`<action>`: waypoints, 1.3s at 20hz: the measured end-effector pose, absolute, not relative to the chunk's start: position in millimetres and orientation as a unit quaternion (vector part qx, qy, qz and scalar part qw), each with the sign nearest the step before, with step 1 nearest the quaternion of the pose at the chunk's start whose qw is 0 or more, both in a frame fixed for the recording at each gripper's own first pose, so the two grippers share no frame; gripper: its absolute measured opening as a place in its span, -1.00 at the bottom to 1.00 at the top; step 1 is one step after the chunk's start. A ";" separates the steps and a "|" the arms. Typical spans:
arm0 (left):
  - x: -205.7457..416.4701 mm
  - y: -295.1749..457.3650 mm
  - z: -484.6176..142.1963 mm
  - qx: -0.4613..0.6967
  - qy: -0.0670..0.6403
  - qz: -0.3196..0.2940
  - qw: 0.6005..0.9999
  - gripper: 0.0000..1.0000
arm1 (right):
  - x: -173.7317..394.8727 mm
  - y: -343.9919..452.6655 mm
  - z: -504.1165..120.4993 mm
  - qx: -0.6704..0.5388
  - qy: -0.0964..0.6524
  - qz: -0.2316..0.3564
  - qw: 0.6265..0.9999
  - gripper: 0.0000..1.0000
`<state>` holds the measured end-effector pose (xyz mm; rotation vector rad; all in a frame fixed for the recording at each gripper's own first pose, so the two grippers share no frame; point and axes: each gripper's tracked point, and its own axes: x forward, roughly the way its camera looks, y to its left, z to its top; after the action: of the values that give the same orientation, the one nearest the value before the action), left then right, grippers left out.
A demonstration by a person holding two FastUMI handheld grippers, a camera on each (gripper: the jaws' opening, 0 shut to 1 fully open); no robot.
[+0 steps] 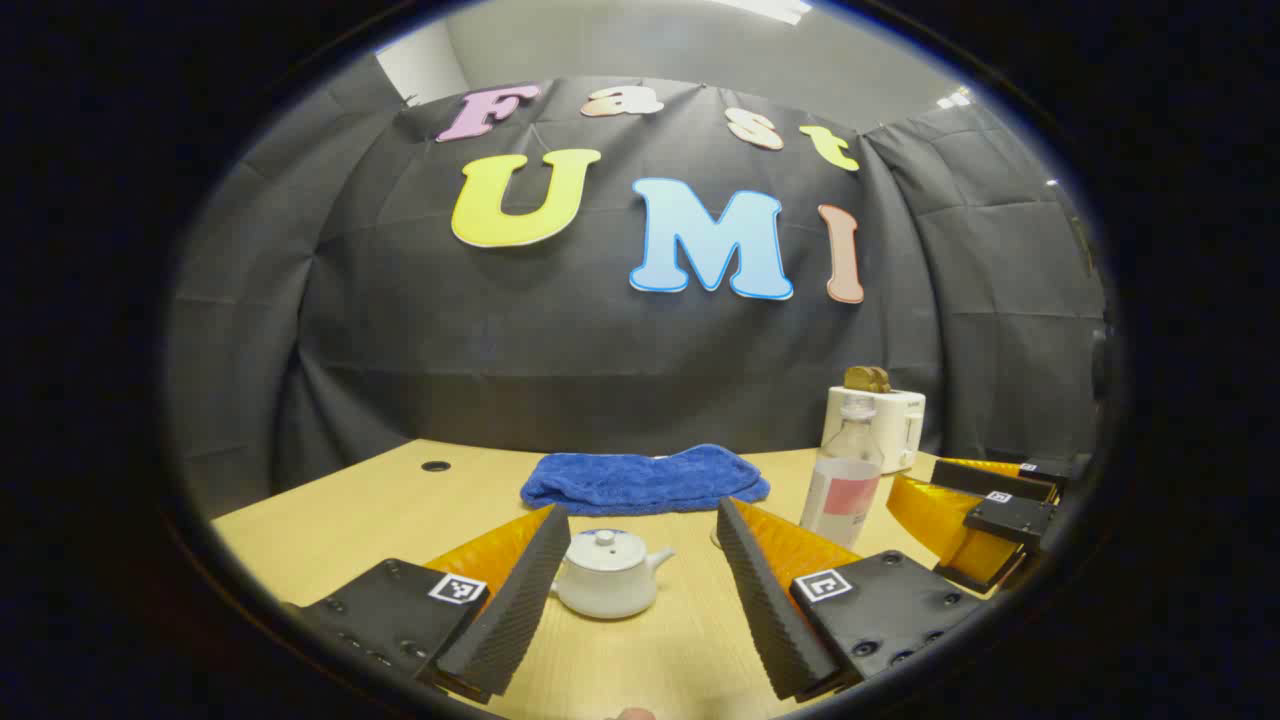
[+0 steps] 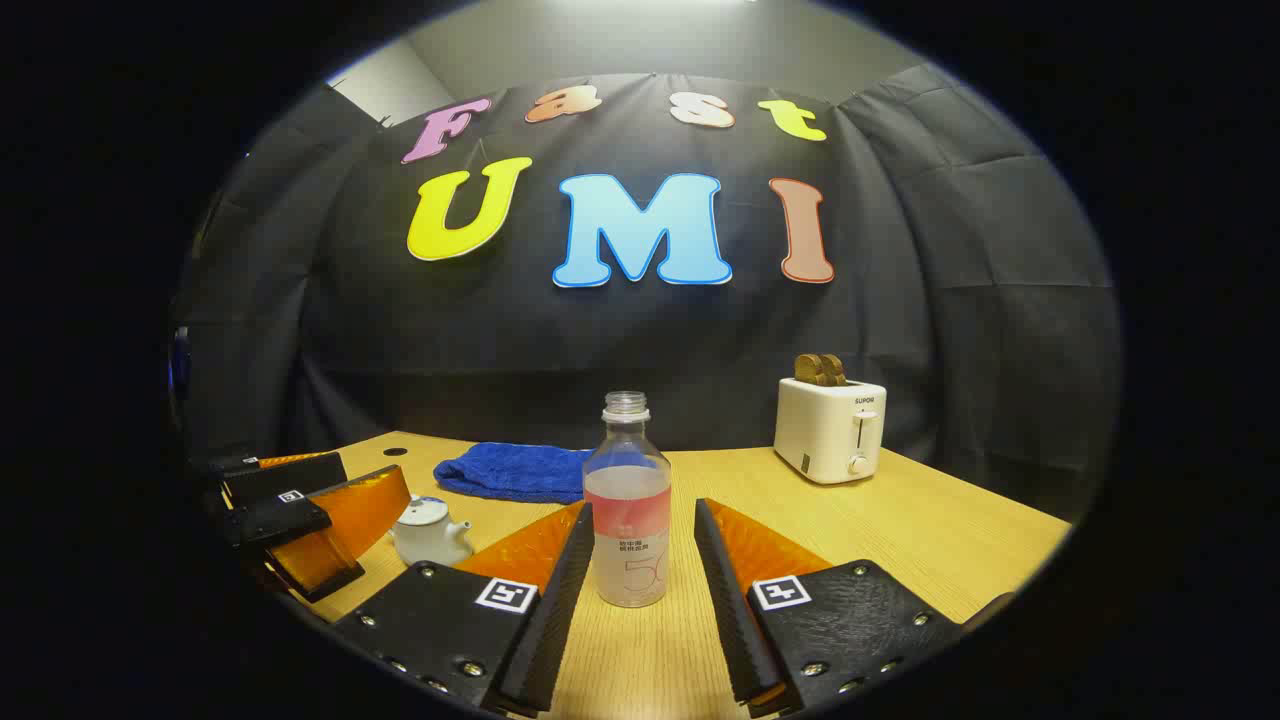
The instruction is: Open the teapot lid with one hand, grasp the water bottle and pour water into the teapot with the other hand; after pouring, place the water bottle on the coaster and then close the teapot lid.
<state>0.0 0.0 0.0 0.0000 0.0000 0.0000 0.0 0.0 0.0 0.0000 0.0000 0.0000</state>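
A white teapot [image 1: 605, 578] with its lid [image 1: 604, 545] on stands on the wooden table between the fingers of my left gripper [image 1: 640, 512], which is open and a little short of it. A thin blue edge shows just behind the lid. The clear, uncapped water bottle [image 2: 627, 510], partly full with a pink label, stands upright between the spread fingers of my right gripper [image 2: 642, 508], which is open. The left gripper view has the bottle [image 1: 842, 480] at the right, with the right gripper [image 1: 920, 478] beside it. The teapot [image 2: 432, 532] and the left gripper [image 2: 370, 478] sit at the left of the right gripper view.
A crumpled blue towel [image 1: 645, 478] lies behind the teapot toward the wall. A white toaster [image 2: 828, 428] holding bread stands at the back right. The table [image 1: 330, 520] has a small round cable hole [image 1: 435, 466] at the far left.
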 end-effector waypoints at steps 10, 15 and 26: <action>2.1 4.7 -0.9 -0.005 0.004 0.007 1.000 0.93 | 1.3 0.3 -0.5 0.001 0.000 0.000 1.000 0.27; 3.6 5.8 -0.1 -0.007 0.006 0.007 1.000 0.93 | 1.6 2.3 0.7 -0.004 -0.002 0.002 1.000 0.27; 16.6 7.7 -3.3 -0.002 0.015 0.004 1.000 0.93 | 2.0 3.5 -0.5 -0.006 0.003 0.005 1.000 0.27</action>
<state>16.6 7.7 -3.3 -0.0040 0.0307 0.0080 2.0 3.5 -0.5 -0.0115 0.0051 0.0104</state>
